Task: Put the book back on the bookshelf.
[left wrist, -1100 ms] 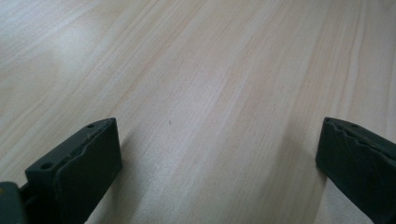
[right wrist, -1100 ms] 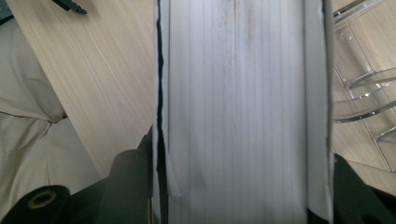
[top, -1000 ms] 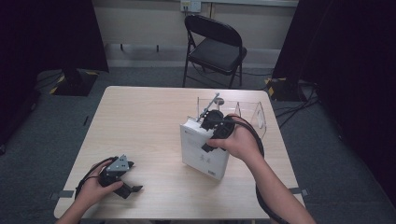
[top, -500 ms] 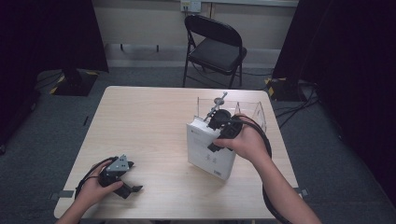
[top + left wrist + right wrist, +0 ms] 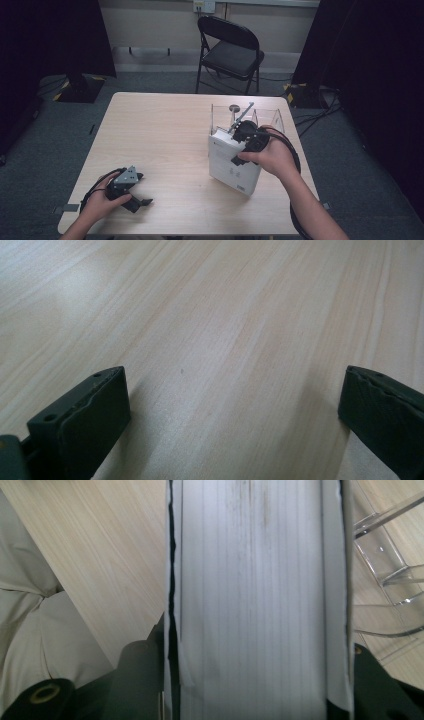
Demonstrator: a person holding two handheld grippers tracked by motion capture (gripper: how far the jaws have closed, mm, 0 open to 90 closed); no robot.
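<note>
I am carrying the white book [image 5: 231, 162], clamped across its thickness in the right gripper [image 5: 239, 145], and it has shifted toward the clear acrylic rack [image 5: 270, 117] just beyond the claw, so I judge insertion is near. The rack's slots are looking empty. My left gripper [image 5: 140, 192] is resting with jaws apart on the table [image 5: 165, 130].

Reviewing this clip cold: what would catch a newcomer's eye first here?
First, the thick white book held by the right gripper at the table's right side, its page edges clamped between the jaws in the right gripper view, right beside a clear acrylic stand. Next, the left gripper resting open on the bare wooden table near the front left corner. Beyond the table stands a black folding chair.
</note>
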